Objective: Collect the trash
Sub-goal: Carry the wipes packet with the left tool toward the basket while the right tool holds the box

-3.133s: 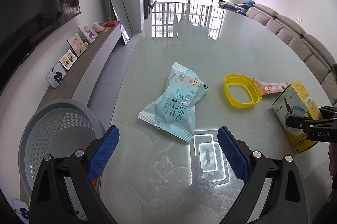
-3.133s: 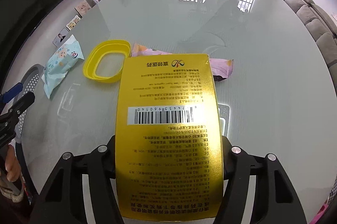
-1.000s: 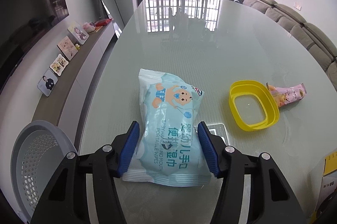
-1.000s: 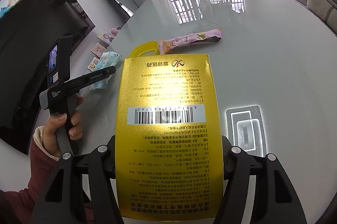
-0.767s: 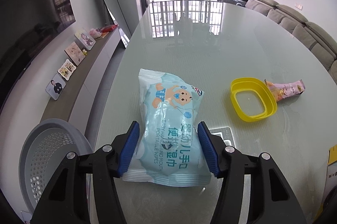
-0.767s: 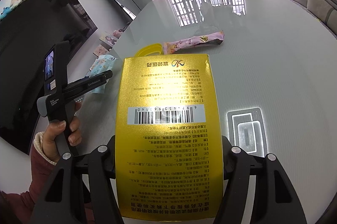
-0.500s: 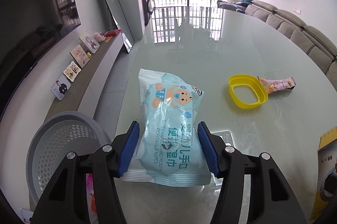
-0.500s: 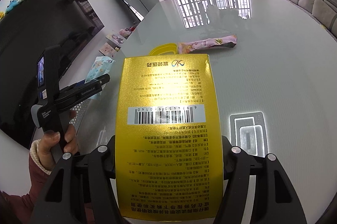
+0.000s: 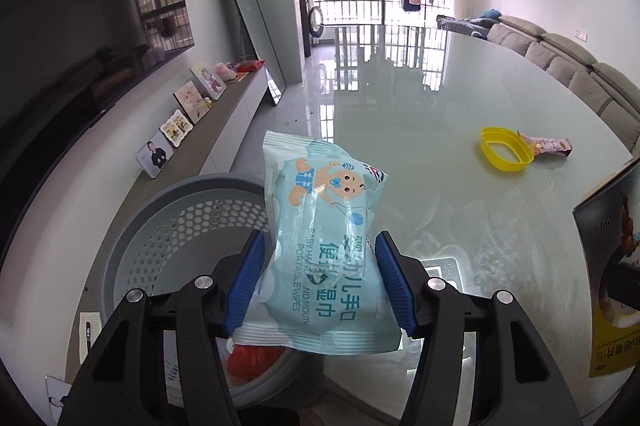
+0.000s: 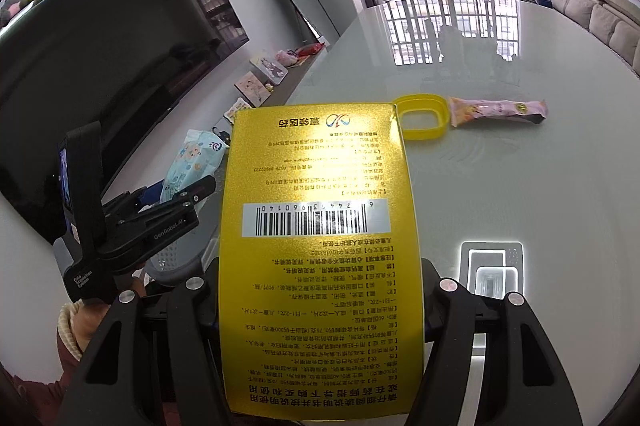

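Blue rubber pads of the left gripper press against both long sides of a pale blue pack of baby wipes, clamped at the near end so the far end stands clear for dropping. Just beyond and below it, left of the table's near edge, stands a grey perforated basket, its mouth open upward; something red lies in its bottom, so it looks like the place for the trash. The pack hangs over the basket's right rim, probably ready to be let go. In the right wrist view, the right gripper is closed on a gold-yellow carton, flat printed face up, gripped by its side edges; it is held above the glass table, near the left edge, seemingly waiting its turn at the basket. A hand in a cuffed sleeve holds the left tool at the left. Farther out on the table, well apart from both grippers, lie a yellow plastic lid and, touching its right side, a pink snack wrapper, both not yet collected. Far beyond are a sofa at the right and barred windows.
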`<state>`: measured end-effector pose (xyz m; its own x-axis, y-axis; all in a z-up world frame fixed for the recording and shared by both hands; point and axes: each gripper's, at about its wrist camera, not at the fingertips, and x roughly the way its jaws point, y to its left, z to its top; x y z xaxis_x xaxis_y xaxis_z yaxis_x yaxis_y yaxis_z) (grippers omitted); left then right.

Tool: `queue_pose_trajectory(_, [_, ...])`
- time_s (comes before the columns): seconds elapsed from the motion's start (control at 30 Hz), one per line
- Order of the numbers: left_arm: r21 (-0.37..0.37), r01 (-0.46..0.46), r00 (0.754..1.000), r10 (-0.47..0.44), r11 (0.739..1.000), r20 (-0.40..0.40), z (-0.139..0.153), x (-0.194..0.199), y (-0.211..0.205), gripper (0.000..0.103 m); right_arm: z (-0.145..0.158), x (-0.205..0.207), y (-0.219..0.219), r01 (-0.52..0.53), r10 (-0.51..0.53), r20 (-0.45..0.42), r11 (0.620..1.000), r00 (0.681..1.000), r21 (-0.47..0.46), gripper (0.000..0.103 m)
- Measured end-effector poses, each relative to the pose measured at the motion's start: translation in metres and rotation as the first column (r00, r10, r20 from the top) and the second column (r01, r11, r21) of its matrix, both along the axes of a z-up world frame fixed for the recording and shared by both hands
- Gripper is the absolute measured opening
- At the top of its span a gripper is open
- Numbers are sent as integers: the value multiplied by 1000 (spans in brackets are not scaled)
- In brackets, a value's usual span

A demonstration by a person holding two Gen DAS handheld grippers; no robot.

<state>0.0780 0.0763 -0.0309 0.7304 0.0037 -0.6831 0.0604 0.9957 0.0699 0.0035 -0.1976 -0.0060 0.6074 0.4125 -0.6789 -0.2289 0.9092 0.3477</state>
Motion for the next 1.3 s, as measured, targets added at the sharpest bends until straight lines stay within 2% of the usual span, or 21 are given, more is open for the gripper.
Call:
queue_pose_trajectory(0.27, [-4, -100, 995, 100, 995, -7, -3, -21, 58, 56, 0, 18, 65, -120, 120, 16, 993, 993, 12, 63])
queue_pose_trajectory(0.63, [-22, -239, 970, 238, 971, -47, -21, -27, 129, 56, -7, 50, 152, -276, 276, -1, 961, 961, 11, 63])
queue_pose_trajectory(0.9, [-40, -279, 959, 276, 960, -64, -31, -26, 158, 56, -19, 78, 208, -346, 346, -17, 938, 938, -15, 63])
queue_pose_trajectory(1.3, [-61, -293, 954, 288, 954, -84, -44, -11, 178, 56, -46, 108, 245, -369, 365, -59, 927, 929, -71, 63])
